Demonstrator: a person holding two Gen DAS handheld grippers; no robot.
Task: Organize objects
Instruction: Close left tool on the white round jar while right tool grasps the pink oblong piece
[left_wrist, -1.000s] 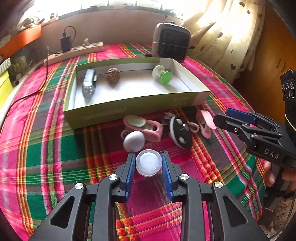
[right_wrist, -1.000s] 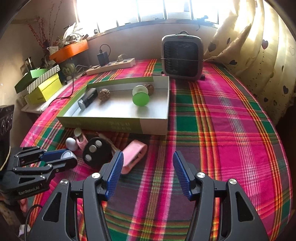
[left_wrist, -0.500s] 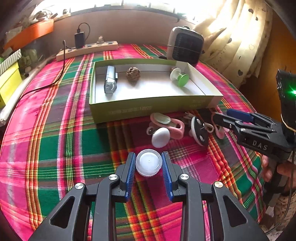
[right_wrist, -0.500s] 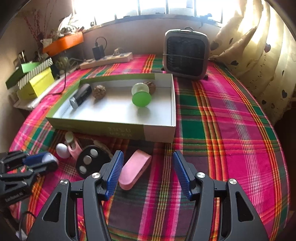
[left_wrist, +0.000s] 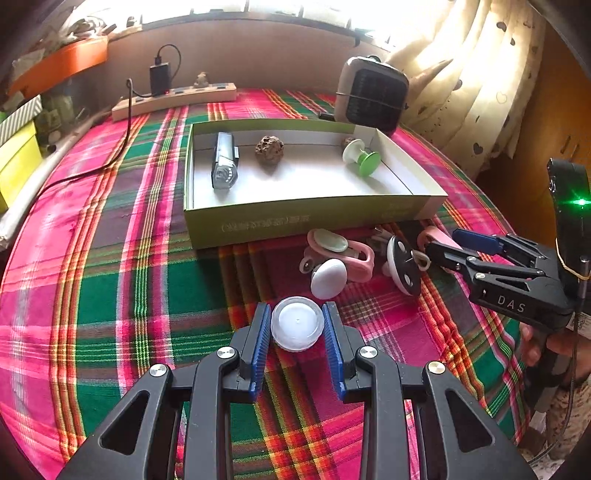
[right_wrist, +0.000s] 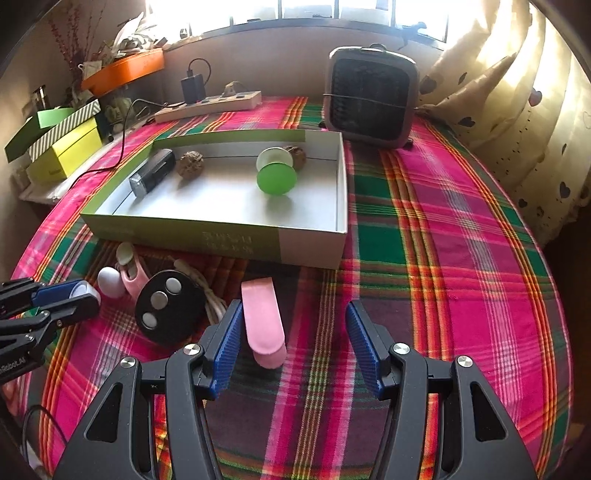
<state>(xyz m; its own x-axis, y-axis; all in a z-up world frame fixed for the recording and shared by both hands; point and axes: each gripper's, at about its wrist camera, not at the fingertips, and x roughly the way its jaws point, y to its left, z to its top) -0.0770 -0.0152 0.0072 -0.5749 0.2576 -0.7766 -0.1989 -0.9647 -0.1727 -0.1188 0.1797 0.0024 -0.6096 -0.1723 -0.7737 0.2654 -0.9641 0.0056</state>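
Landmark: the shallow green-and-white cardboard box (left_wrist: 295, 218), open-topped, on the desk (left_wrist: 110, 280) with its red, pink and green plaid cloth.

Inside the box:
- a silver-and-black oblong torch-like gadget (left_wrist: 223, 162), lying at its left end;
- a brown, wrinkled, walnut-like ball (left_wrist: 269, 148), just right of the gadget along the far wall;
- a green-and-white spool-shaped piece (left_wrist: 364, 157), on its side near the right end, with a second brown ball (right_wrist: 297, 154) touching it on the far-wall side.

In front of the box, on the cloth:
- a pink plastic clip with a pale green oval pad (left_wrist: 338, 249), just beside the near wall;
- a white egg-shaped piece (left_wrist: 328, 277), touching the clip's near side;
- a black round disc with three silver buttons (right_wrist: 168, 306), right of the clip, a pale cord behind it;
- a flat pink rounded tab (right_wrist: 263, 326), right of the disc.

My left gripper (left_wrist: 297, 326): jaws narrow, closed on a translucent white round cap (left_wrist: 297, 323), held above the cloth in front of the box, nearer than the egg-shaped piece.

My right gripper (right_wrist: 295, 345): jaws wide and holding nothing, over the cloth in front of the box's right end; the pink tab lies beside the left jaw, apart from the right one.

Behind the box: a grey square fan heater (right_wrist: 371, 99) at its right corner; a beige power strip with a black charger (left_wrist: 173, 98) to the left.
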